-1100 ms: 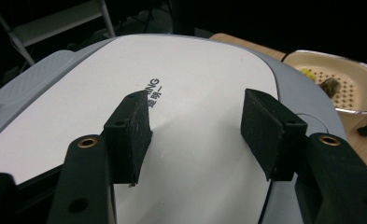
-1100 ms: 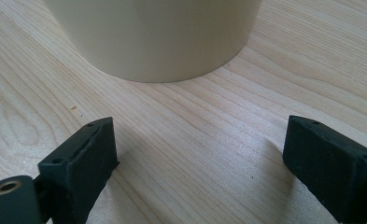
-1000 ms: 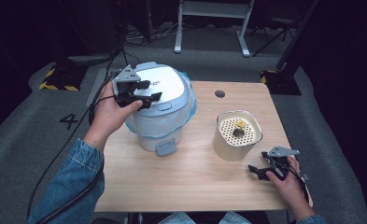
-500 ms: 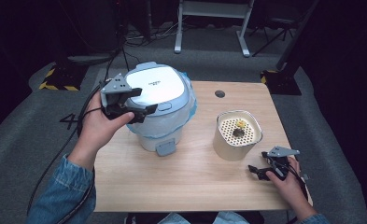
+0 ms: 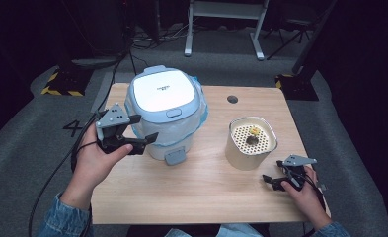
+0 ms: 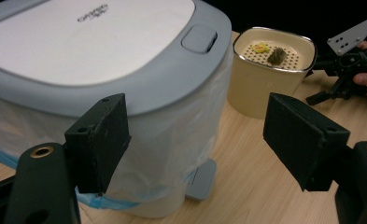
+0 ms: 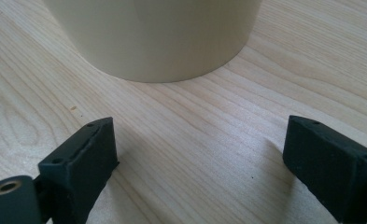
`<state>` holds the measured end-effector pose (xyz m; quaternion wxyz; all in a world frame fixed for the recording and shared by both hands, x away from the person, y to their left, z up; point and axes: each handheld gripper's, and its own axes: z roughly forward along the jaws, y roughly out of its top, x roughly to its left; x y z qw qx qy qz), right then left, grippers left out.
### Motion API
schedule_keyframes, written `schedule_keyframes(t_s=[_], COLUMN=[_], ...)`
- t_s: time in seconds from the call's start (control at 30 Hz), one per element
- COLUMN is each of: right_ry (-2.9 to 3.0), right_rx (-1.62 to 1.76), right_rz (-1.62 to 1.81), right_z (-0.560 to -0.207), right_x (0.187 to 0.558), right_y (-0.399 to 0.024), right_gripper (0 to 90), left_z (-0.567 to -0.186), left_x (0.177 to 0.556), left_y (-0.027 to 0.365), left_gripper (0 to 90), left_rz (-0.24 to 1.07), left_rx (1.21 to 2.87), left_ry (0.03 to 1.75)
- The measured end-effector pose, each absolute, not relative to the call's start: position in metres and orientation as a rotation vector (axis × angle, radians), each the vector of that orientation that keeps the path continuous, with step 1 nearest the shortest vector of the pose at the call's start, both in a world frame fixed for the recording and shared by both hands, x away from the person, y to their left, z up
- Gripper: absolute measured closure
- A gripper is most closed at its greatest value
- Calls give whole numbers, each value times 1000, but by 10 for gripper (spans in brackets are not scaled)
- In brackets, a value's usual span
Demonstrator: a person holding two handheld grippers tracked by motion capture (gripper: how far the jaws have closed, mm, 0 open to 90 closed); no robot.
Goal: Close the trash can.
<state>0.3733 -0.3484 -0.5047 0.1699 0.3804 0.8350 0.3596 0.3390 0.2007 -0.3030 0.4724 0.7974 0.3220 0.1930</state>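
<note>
A white bin with a grey-blue lid (image 5: 166, 94) and a clear liner stands at the table's left rear, its foot pedal (image 5: 174, 157) facing me. My left gripper (image 5: 142, 129) hovers open just left of the bin's front, jaws pointing at its side; the bin (image 6: 102, 60) sits close ahead between the left gripper's (image 6: 202, 140) jaws. A cream container (image 5: 251, 143) with a perforated top holding a yellow bit and a dark bit stands right of centre. My right gripper (image 5: 273, 181) rests open on the table, facing the container's base (image 7: 158, 32) between the right gripper's (image 7: 200, 163) jaws.
The wooden table (image 5: 206, 197) has a round dark hole (image 5: 232, 99) near its back edge. Cables trail off the left side over the grey floor. Yellow-black tape (image 5: 58, 90) and a white stand (image 5: 221, 24) lie beyond the table.
My left gripper has come off the bin's lid and moved down and toward me, to the bin's front-left side. The right gripper has stayed put.
</note>
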Motion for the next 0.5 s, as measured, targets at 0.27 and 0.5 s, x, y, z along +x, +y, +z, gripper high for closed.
schedule_keyframes(t_s=[0.27,0.5], right_ry=[2373,2372], right_rx=[1081,1081], right_rz=[1022,1022], right_z=[-505,-505], right_x=[373,373], right_y=[-348,-348], right_gripper=[102,102], left_z=[-332,-359], left_x=[331,327], left_y=[205,211], left_gripper=[218,217], left_rz=[453,439], left_rx=[1954,1940], left_ry=[790,813])
